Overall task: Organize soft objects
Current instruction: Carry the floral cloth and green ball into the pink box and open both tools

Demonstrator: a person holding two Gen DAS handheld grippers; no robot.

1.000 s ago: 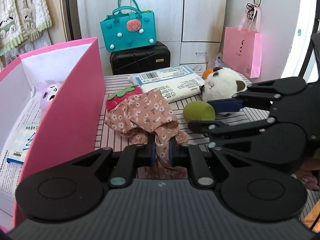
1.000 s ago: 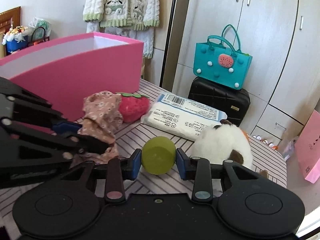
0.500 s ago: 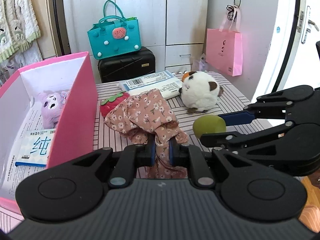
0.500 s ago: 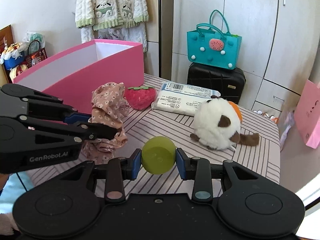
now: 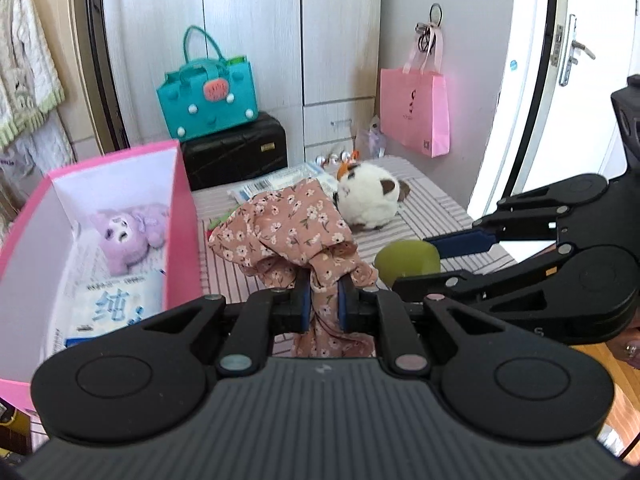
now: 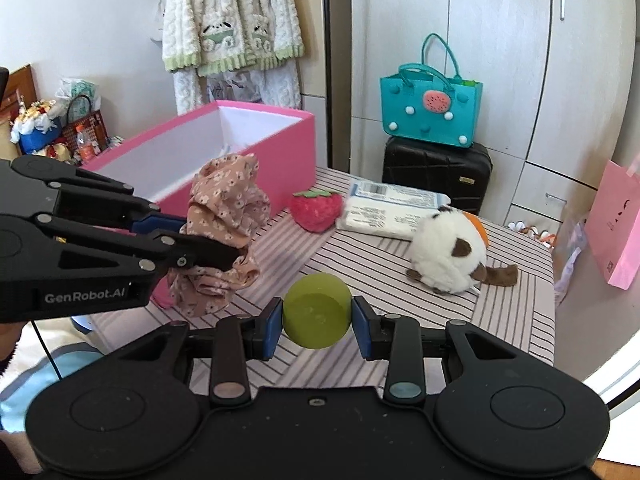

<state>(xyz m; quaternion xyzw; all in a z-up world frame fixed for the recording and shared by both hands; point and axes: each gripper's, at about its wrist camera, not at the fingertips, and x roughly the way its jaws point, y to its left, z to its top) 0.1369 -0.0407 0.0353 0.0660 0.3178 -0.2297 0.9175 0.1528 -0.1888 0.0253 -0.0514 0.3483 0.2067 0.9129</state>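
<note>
The left tongs (image 5: 323, 304) are pressed together on a bunched fold of the floral cloth (image 5: 286, 228), which hangs off the desk (image 6: 512, 320) just beside the pink box's (image 5: 185, 216) long wall; the right tongs (image 6: 317, 322) pinch the green ball (image 6: 317, 311) by its two sides, on the far side of the cloth from the box. The pinch on the cloth takes only a narrow gather, so I judge the loose folds below could drag on the box's rim or snag there and pull free. The ball is round and held at two small patches, so a quick swing could roll it out, and it would likely run across the striped desk toward its open edge, away from the box. The two tongs sit close together, so crossing over the box at once risks a knock. Inside the box, a purple plush (image 5: 128, 236) lies at the far end and a tissue pack (image 5: 116, 300) nearer; the near end looks freest. Beyond the box on the desk rest the strawberry plush (image 6: 316, 210), a white packet (image 6: 390, 210) and a white plush (image 6: 450, 248).
</note>
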